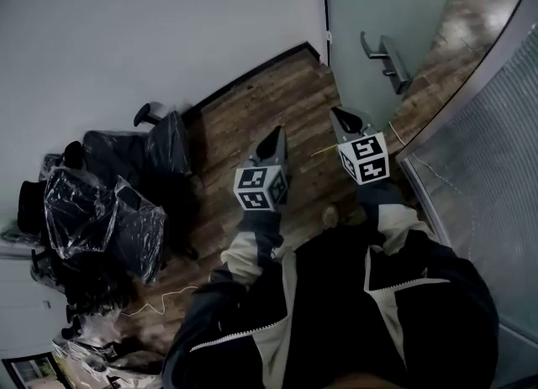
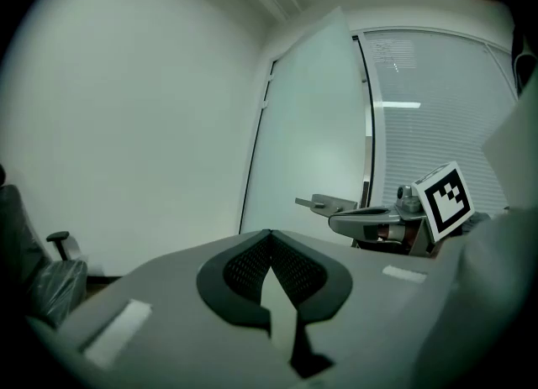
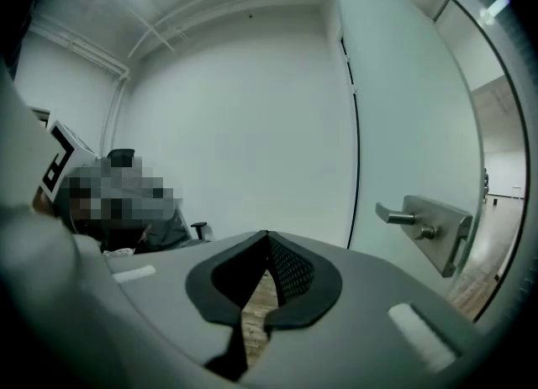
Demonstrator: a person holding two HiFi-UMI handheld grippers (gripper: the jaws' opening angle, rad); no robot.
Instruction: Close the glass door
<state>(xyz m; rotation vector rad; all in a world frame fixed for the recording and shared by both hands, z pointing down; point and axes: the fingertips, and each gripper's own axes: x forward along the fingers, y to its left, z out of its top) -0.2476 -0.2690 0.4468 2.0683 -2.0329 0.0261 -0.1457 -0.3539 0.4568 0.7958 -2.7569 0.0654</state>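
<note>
In the head view the glass door (image 1: 370, 1) stood in the upper right of the frame, swung open, with its metal handle (image 1: 382, 55) sticking out toward the room. The left gripper (image 1: 276, 135) sat near the middle of the frame over the wooden floor (image 1: 252, 97), and the right gripper (image 1: 338, 114) was just to its right, closer to the door. Neither touched the door or the handle.

In the left gripper view the jaws were pressed together at the tips with nothing between them. The door filled the centre of that frame, with the right gripper and the handle at the right.

In the right gripper view the jaws were likewise together and empty, and the handle (image 3: 420, 219) showed at the right, clear of them.

Chairs wrapped in dark plastic (image 1: 126, 202) stood at the left of the head view, below a white wall (image 1: 126, 26).
</note>
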